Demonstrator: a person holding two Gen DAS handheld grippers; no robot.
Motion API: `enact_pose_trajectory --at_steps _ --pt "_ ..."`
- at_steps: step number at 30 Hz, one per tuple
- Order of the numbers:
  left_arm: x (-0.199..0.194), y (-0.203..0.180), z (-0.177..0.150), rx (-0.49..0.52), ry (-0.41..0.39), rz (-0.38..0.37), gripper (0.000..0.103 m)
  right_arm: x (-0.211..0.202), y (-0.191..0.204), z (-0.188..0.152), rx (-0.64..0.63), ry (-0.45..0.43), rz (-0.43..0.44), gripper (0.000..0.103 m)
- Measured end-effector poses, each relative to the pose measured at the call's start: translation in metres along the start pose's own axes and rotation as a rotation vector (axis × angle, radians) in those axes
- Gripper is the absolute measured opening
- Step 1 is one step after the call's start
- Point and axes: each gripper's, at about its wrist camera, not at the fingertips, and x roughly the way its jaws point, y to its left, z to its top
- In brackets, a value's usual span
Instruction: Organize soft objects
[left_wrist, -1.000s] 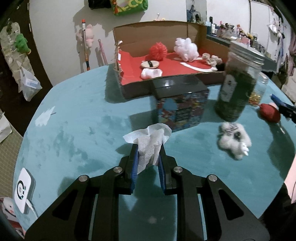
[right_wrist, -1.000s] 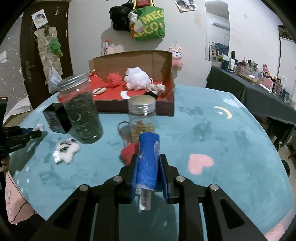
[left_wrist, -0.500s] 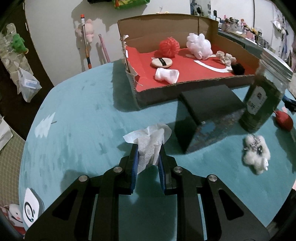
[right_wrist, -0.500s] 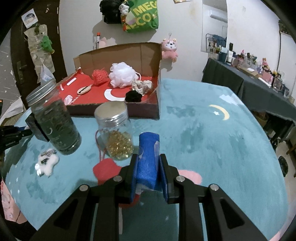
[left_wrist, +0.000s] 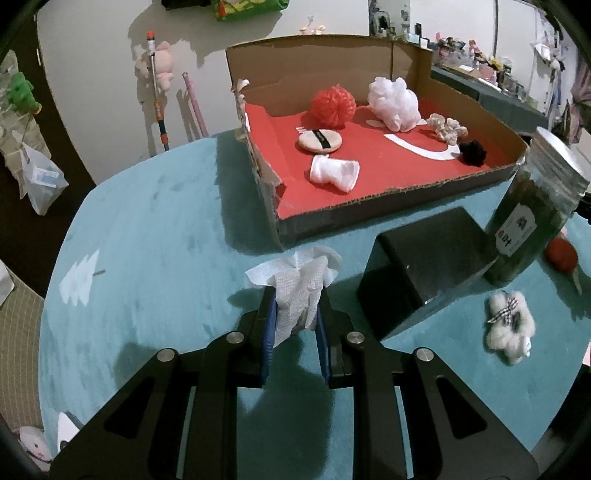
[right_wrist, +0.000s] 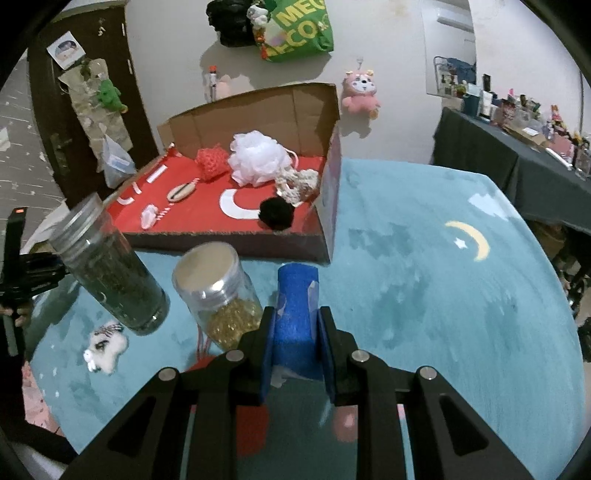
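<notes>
Between left gripper (left_wrist: 294, 314) pads, white mesh cloth (left_wrist: 301, 282).

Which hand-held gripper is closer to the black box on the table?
Left. The left hand-held gripper hangs just beside the black box. The right hand-held gripper sits beyond the green jar.

– What do the left tongs (left_wrist: 294, 314) hold?
– A crumpled white cloth (left_wrist: 301, 284), pinched between the blue pads above the teal tabletop (left_wrist: 155, 236).
– And ahead?
– A cardboard box (left_wrist: 369, 210) lined red, holding a red pouf (left_wrist: 333, 105) and a white pouf (left_wrist: 394, 103).
</notes>
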Motion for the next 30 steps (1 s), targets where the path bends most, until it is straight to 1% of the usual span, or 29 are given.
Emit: enact_pose_trajectory --at_steps 9,12,19,23,30 --pt "-0.008 0.002 0.012 0.032 -0.024 -0.019 0.018 0.0 -0.001 0.015 -0.051 -0.027 0.062 0.024" --pt "-0.012 0.001 0.018 0.048 -0.036 -0.025 0.018 0.0 -0.001 0.02 -0.06 -0.03 0.087 0.024" --pt "-0.014 -0.004 0.033 0.1 -0.049 -0.026 0.018 0.007 -0.004 0.033 -0.087 -0.023 0.116 0.024" --pt "-0.012 -0.005 0.045 0.127 -0.05 -0.043 0.018 0.014 -0.006 0.04 -0.103 -0.006 0.145 0.024" --pt "-0.004 -0.009 0.065 0.152 -0.044 -0.102 0.018 0.026 -0.002 0.056 -0.155 0.022 0.183 0.024"
